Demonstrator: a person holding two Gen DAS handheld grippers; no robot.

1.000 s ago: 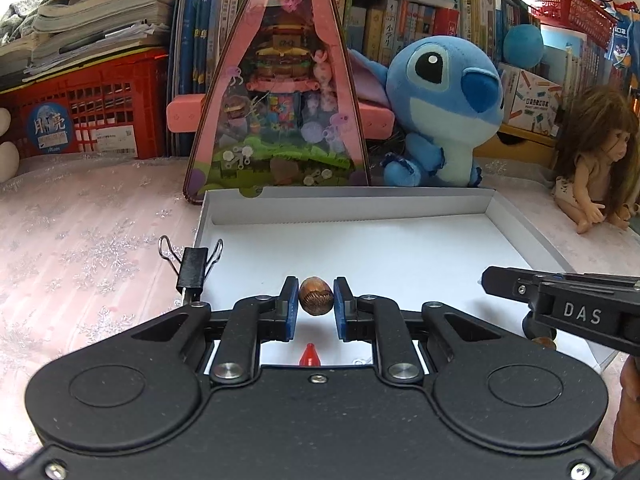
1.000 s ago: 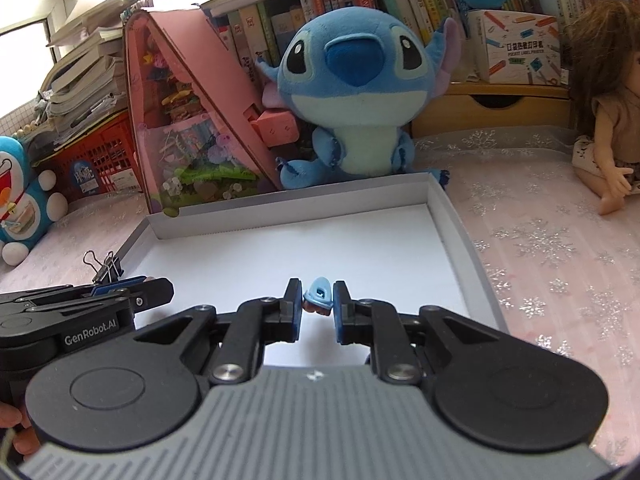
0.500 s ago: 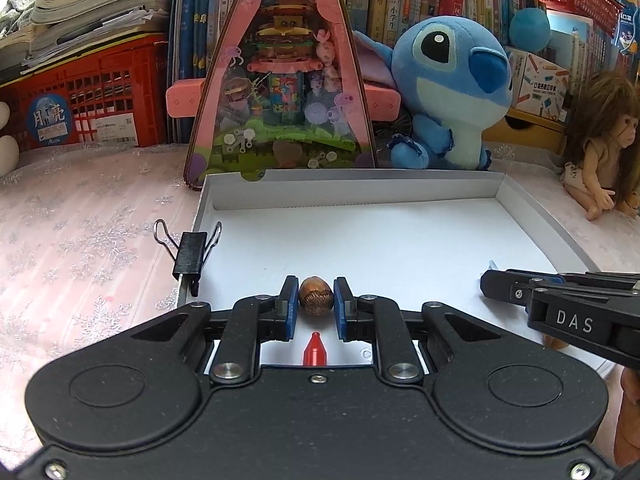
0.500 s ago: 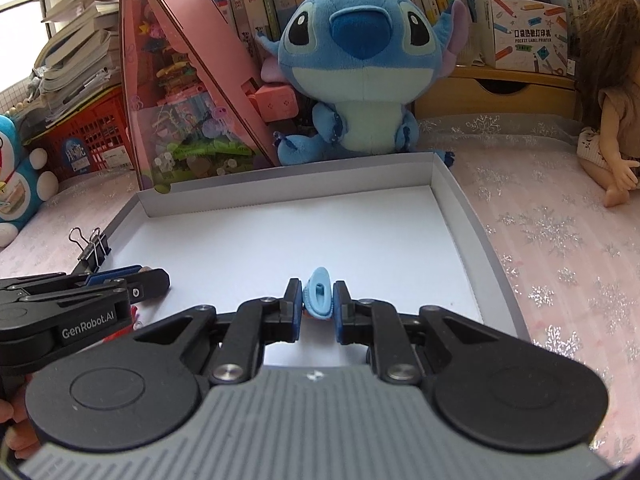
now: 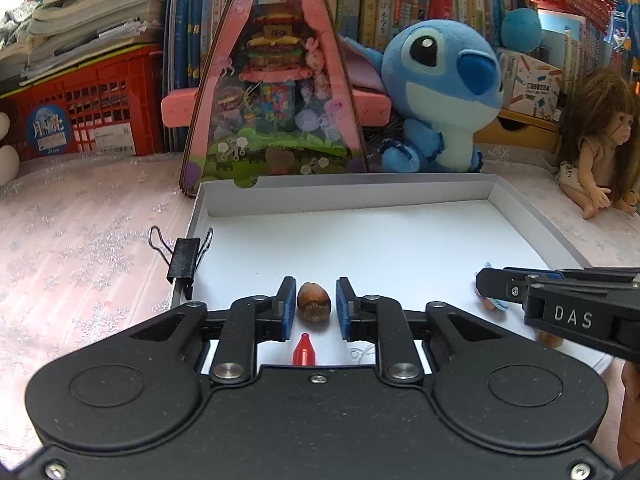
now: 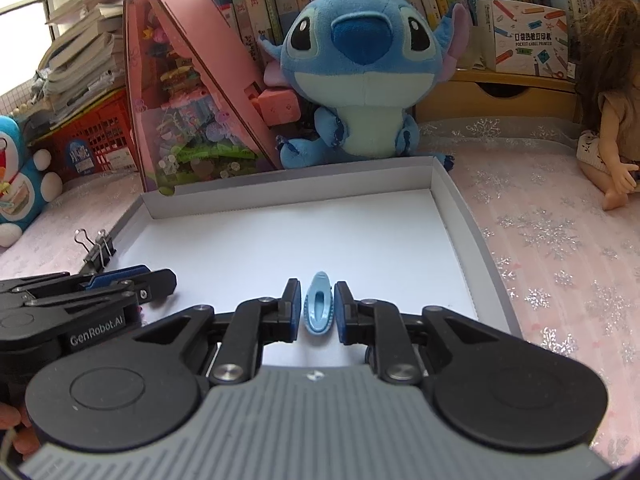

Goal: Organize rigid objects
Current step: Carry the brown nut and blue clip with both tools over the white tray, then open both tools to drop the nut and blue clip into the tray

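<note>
Pink cloth (image 5: pixel 80 248) | binder clip (image 5: pixel 182 254) on tray (image 5: pixel 520 208) rim (left) | plush (image 5: pixel 440 92) behind

My own black gripper body covers the near edge of the shallow white cardboard tray (image 5: pixel 520 216), so its front wall stays unseen. A small red plastic cone-tipped piece (image 5: pixel 303 354) shows only its tip there. Near the tray's right corner, a brownish round object (image 5: pixel 550 338) lies mostly behind my right gripper (image 5: pixel 482 282) and is too hidden to identify. The long-haired brown doll (image 5: pixel 596 140) right of the tray is cut by the picture's edge, as is the blue-and-white cat plush (image 6: pixel 20 184) on its left.
</note>
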